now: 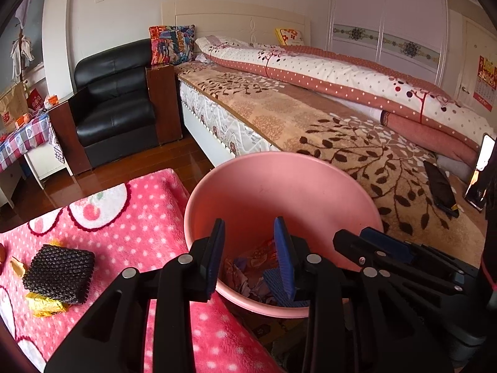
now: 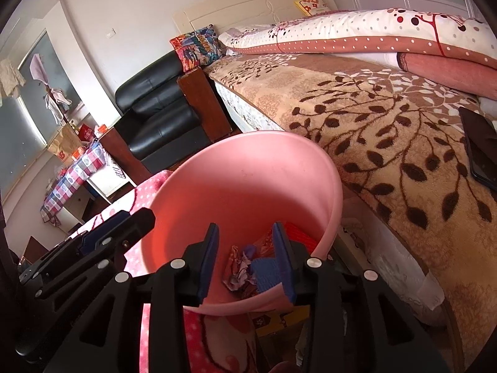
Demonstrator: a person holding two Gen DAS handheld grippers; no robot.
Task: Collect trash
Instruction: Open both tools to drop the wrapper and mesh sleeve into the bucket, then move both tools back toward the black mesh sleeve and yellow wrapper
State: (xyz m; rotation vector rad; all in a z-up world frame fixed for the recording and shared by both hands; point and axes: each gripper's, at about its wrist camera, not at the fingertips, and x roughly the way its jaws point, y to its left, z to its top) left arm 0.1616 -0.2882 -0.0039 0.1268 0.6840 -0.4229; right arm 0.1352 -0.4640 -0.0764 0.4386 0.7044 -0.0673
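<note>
Now both grippers, left (image 1: 250,255) and right (image 2: 245,259), are hanging spread and empty over the bin (image 1: 248,183), trash lying inside; next, probably fetching the wrappers (image 1: 46,306) from the blanket (image 1: 139,217).

Bedroom in a home: bed (image 1: 279,118) with leaf-pattern blanket, dotted quilt (image 1: 341,71) and pillows; black leather armchair (image 1: 115,102); sliding-door wardrobe (image 1: 388,25); wood floor (image 1: 108,177); table (image 1: 21,143) with checked cloth.

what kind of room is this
A bedroom in a home, most likely. A bed with a brown leaf-patterned blanket and a folded polka-dot quilt fills it, with a tall white sliding-door wardrobe behind and a black leather armchair beside.
</note>
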